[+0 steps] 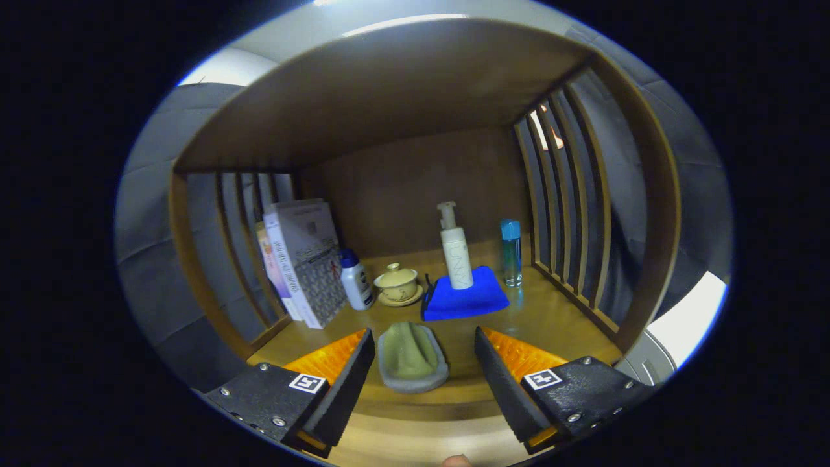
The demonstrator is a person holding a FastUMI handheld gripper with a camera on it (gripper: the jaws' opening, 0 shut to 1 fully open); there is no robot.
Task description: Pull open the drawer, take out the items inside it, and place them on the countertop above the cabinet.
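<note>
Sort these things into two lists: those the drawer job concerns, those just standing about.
Job: open gripper; likely the grey oval dish holding a green lump, between its fingers; wooden countertop.
Standing about: white books; white blue-capped bottle; cream lidded cup; white pump bottle; folded blue cloth; clear blue-capped bottle.

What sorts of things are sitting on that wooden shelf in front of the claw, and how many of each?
Bottles: 3, a white bottle with a blue cap, a pump bottle and a blue-capped clear bottle
Books: 2
Lidded cup on saucer: 1
Blue cloth: 1
Grey dish with a green lump: 1, between the open gripper fingers
Total: 8
</note>
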